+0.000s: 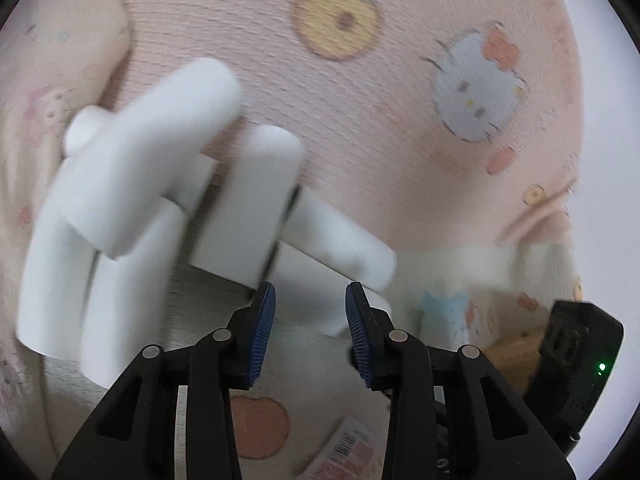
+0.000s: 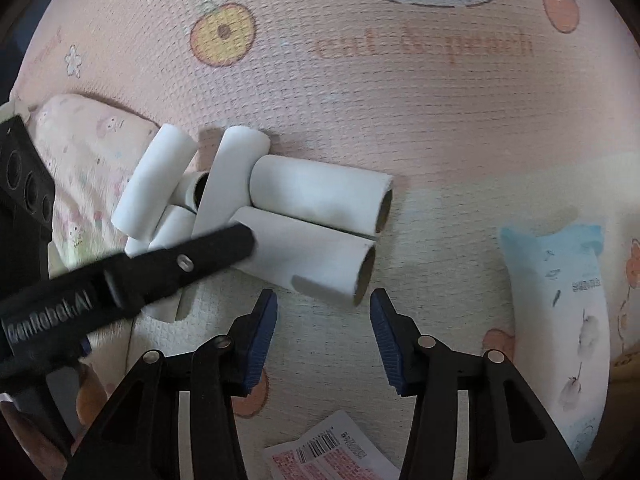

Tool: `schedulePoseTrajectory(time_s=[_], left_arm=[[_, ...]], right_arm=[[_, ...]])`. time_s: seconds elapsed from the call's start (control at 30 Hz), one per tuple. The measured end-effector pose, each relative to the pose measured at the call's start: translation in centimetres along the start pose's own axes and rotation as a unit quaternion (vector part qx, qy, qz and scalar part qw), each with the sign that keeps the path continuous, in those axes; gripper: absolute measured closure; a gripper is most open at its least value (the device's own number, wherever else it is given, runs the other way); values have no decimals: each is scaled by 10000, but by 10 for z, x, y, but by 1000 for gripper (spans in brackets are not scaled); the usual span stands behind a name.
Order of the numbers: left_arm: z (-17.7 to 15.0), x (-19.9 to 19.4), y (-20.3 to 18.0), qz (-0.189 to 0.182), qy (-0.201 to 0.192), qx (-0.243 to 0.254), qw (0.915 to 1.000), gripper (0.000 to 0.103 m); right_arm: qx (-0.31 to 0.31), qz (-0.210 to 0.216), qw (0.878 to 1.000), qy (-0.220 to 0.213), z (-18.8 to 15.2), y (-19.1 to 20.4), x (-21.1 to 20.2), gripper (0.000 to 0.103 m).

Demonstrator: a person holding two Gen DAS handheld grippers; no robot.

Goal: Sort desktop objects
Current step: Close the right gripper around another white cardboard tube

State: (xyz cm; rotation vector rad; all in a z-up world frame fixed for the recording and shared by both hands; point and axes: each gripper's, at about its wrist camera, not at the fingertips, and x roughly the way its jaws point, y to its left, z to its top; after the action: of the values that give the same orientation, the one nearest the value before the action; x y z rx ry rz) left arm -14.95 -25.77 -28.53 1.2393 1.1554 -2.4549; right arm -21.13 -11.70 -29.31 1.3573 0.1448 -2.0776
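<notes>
Several white paper rolls lie in a heap on the pink cartoon mat. The left wrist view shows them close and blurred, rolls. My left gripper hovers at the heap's near side, jaws apart and blue pads pressing on nothing. From the right wrist view its black finger lies across the left rolls. My right gripper stands open just short of the nearest roll's open end, only mat between its pads.
A blue-and-white soft pack lies to the right. A barcoded packet sits under the right gripper. A pink patterned pouch borders the heap's left. The right gripper's black body with a green light shows at right.
</notes>
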Motion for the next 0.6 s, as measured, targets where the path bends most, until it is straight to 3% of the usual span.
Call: schedulePoseTrajectory(time_s=[0.13, 0.3, 0.6], left_arm=[[3, 4, 10, -112, 48, -234, 9997, 62], [5, 13, 7, 18, 131, -92, 9999, 61], [-1, 21, -3, -232, 354, 3, 9991, 61]], right_arm=[[54, 67, 10000, 12, 1, -1, 2, 57], [49, 123, 9999, -36, 8, 2, 9, 57], [83, 261, 9996, 28, -1, -11, 5, 57]])
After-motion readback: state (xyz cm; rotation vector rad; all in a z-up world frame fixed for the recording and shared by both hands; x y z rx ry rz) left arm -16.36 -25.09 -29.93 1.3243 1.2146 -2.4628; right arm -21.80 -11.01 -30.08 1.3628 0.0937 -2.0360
